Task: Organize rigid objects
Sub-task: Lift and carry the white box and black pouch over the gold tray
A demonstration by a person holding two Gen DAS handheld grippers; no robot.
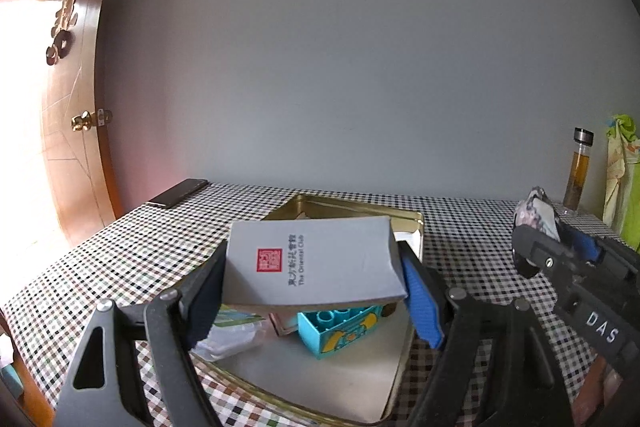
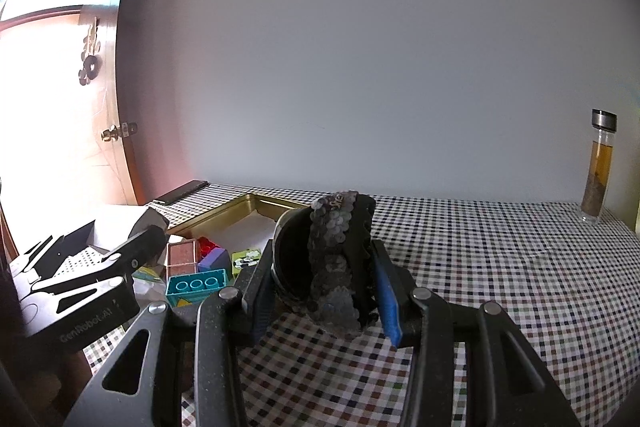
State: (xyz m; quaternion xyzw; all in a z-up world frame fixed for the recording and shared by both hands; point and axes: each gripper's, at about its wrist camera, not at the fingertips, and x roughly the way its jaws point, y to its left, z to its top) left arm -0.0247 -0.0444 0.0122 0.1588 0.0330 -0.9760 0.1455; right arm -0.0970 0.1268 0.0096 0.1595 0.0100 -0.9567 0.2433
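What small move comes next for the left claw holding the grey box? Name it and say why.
Probably lower the grey box and set it into the gold tin. The left claw grips it by both sides, tilted, above the tin, where a blue brick already lies. The floor nearer the camera looks bare.

A grey box (image 1: 316, 261) hung tilted above the gold tin (image 1: 412, 223), which held a teal brick (image 1: 340, 331); a sequined hair clip (image 2: 332, 259) stood upright.
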